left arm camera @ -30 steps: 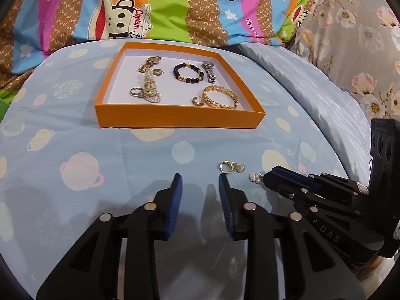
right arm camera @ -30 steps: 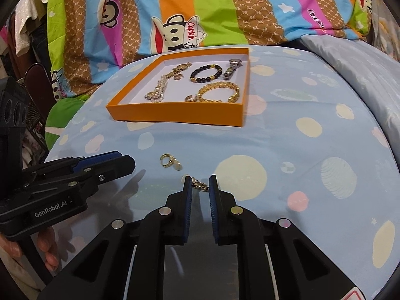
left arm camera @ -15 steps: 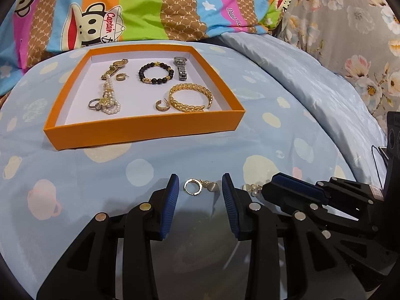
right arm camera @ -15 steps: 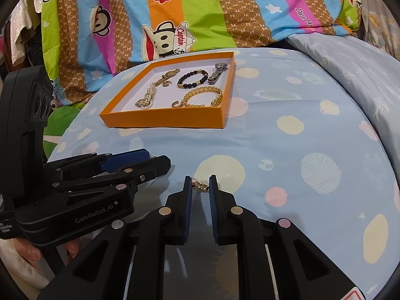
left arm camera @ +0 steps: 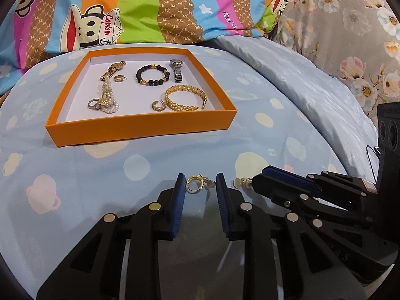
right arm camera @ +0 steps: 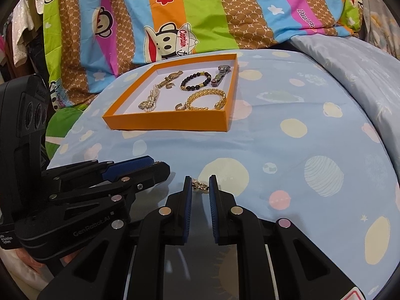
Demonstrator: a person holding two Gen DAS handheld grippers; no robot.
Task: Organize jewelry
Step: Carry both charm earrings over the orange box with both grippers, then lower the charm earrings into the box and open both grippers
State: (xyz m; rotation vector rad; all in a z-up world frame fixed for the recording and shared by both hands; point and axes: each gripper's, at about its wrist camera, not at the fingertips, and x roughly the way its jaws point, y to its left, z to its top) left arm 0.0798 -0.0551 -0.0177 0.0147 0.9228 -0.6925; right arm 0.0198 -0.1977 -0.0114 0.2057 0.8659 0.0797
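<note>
Near the bed's front edge, the left gripper [left arm camera: 200, 190] has jaws spread around a gold earring [left arm camera: 195, 183]; the right gripper [right arm camera: 200, 187] brackets another earring [right arm camera: 200, 185], jaws narrowly apart. Farther back, the orange box [left arm camera: 140, 127] holds bracelets.

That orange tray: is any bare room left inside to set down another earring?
Yes. The orange tray has bare white floor along its near wall, between the pearl bracelet and the small hoop earring, and along its left wall. The right half is crowded: gold cuff bracelet, black bead bracelet, silver watch.
</note>
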